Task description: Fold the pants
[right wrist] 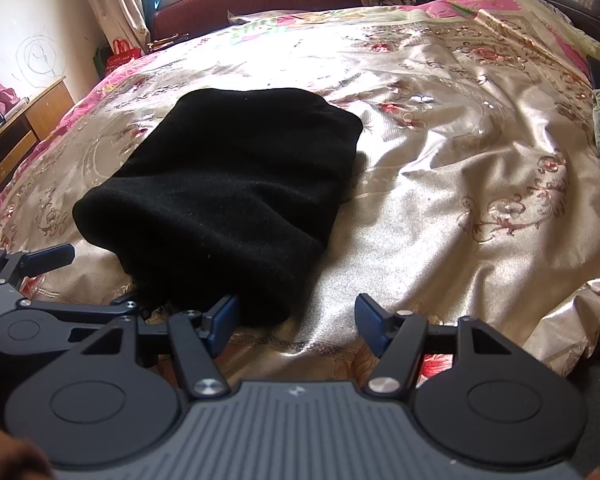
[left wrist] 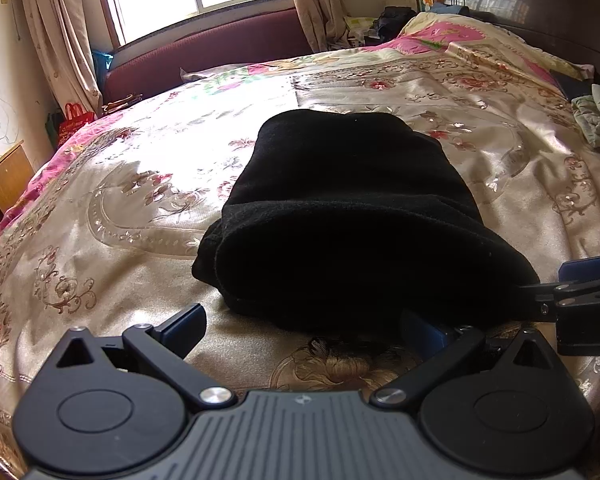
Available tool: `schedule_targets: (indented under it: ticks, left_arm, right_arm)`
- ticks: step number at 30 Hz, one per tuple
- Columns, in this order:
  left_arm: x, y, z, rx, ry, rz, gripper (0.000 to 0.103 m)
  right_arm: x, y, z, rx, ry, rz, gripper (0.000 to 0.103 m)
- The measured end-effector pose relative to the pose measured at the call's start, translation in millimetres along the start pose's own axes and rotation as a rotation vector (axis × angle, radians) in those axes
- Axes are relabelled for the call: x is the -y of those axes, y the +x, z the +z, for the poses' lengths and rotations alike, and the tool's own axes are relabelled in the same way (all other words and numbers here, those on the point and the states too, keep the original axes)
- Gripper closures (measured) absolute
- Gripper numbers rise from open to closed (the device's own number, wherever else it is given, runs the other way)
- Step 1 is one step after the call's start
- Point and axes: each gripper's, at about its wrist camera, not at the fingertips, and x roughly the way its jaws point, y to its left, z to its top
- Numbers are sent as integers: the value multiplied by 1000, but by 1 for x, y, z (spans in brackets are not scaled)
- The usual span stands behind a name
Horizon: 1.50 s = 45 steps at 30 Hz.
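Note:
Black pants (left wrist: 340, 216) lie folded into a thick bundle on the floral bedspread; they also show in the right wrist view (right wrist: 228, 184). My left gripper (left wrist: 304, 324) is open at the bundle's near edge, its left fingertip (left wrist: 188, 328) free on the bedspread and the right one partly hidden by the cloth. My right gripper (right wrist: 296, 320) is open at the bundle's near right corner, holding nothing. It shows at the right edge of the left wrist view (left wrist: 580, 292), and the left gripper (right wrist: 40, 280) shows at the left of the right wrist view.
The bedspread (right wrist: 440, 200) covers a wide bed. A maroon sofa (left wrist: 204, 52) stands under the window behind. A wooden cabinet (right wrist: 16, 136) is at the left. A crumpled pale garment (left wrist: 596, 120) lies at the right edge. A dark headboard (left wrist: 540, 8) is at the back right.

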Motion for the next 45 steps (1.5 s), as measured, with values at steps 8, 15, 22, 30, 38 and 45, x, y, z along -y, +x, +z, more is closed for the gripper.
schedule_targets:
  ticks: [8, 15, 22, 30, 38, 45]
  left_arm:
    - [0, 0, 0, 0, 1, 0, 0]
    - [1, 0, -1, 0, 9, 0, 0]
    - [2, -1, -1, 3, 19, 5, 0]
    - [2, -1, -1, 3, 21, 8, 0]
    - [2, -1, -1, 3, 22, 9, 0]
    - [2, -2, -3, 5, 30, 19, 0]
  right_arm:
    - [-2, 0, -2, -5, -10, -2, 38]
    - [-3, 1, -2, -7, -14, -1, 38]
    - [-3, 1, -3, -8, -20, -2, 38]
    - [-4, 1, -3, -9, -21, -3, 38]
    - [-4, 1, -4, -9, -21, -3, 38]
    - [-4, 1, -5, -10, -23, -5, 38]
